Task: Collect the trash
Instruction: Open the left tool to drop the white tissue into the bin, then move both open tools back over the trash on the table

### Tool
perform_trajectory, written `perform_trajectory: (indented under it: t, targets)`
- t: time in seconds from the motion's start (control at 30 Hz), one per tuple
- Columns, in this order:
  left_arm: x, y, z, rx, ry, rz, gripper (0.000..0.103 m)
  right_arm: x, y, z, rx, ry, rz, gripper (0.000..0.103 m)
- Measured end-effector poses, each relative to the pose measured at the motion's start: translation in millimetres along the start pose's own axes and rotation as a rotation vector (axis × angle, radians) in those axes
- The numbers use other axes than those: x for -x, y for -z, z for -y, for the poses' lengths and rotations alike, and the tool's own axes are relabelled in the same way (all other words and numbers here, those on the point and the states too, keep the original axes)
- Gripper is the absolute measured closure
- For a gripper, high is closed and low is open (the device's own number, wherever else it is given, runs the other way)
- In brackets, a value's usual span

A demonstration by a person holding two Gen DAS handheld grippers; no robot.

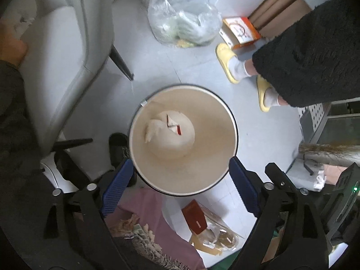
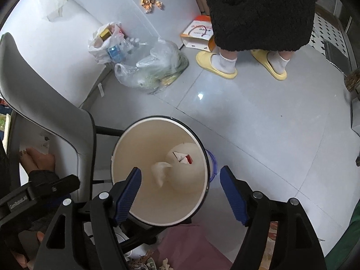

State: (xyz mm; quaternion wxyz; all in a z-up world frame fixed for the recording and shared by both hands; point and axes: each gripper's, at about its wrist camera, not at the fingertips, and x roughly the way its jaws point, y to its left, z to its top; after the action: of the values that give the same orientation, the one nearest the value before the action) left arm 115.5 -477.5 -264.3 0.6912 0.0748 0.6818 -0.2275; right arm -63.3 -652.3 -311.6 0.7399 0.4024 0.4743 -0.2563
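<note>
I've got both grippers, left [image 1: 182, 184] & right [image 2: 180, 194], fingers spread wide, holding nothing, above the bin [image 2: 126, 148] w/ tissue [image 2: 160, 173] inside. Risk: clipping its rim, tipping it.

bin [image 1: 202, 164]: cream, black rim | slippers [image 2: 216, 64]: yellow | tool pads [image 2: 128, 195]: ribbed blue | floor [image 2: 247, 117]: grey

Both your wrist cams point steeply down at the floor [image 1: 157, 72]. Left view sits right over the bin [image 1: 183, 180], mouth near centre frame. Right view looks from slightly further back, bin [image 2: 126, 148] lower-left. Shared: bin, grey chair [image 1: 63, 51], clear plastic bag [image 1: 182, 22], bystander's yellow slippers [image 2: 216, 64].
</note>
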Motion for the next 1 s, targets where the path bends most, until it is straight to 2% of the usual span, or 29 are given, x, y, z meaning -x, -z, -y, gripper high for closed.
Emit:
perform_trajectory:
  t: [0.13, 0.2, 0.4, 0.47, 0.6, 0.73, 0.83, 1.0]
  targets:
    - [39, -1, -15, 0.02, 0.013, 0.058, 0.012, 21, -3, -19, 0.03, -0.036, 0.031, 0.025]
    - [57, -1, -21, 0.022, 0.014, 0.087, 0.011, 31, -1, -31, 0.051, -0.052, 0.051, 0.019]
    - [125, 8, -45, 0.021, 0.016, 0.198, 0.01, 67, 1, -73, 0.136, -0.1, 0.096, 0.014]
    - [150, 16, -58, 0.032, 0.017, 0.246, 0.01, 81, 5, -90, 0.17, -0.11, 0.118, 0.011]
    - [195, 38, -82, 0.018, -0.05, 0.337, 0.008, 102, 14, -121, 0.224, -0.159, 0.121, 0.01]
    - [230, 59, -119, 0.071, -0.085, 0.411, 0.008, 120, 33, -162, 0.309, -0.206, 0.112, 0.01]
    - [259, 80, -148, 0.127, -0.077, 0.478, 0.008, 134, 47, -195, 0.385, -0.245, 0.117, 0.01]
    - [294, 108, -175, 0.155, -0.102, 0.564, 0.008, 161, 77, -251, 0.509, -0.31, 0.119, 0.009]
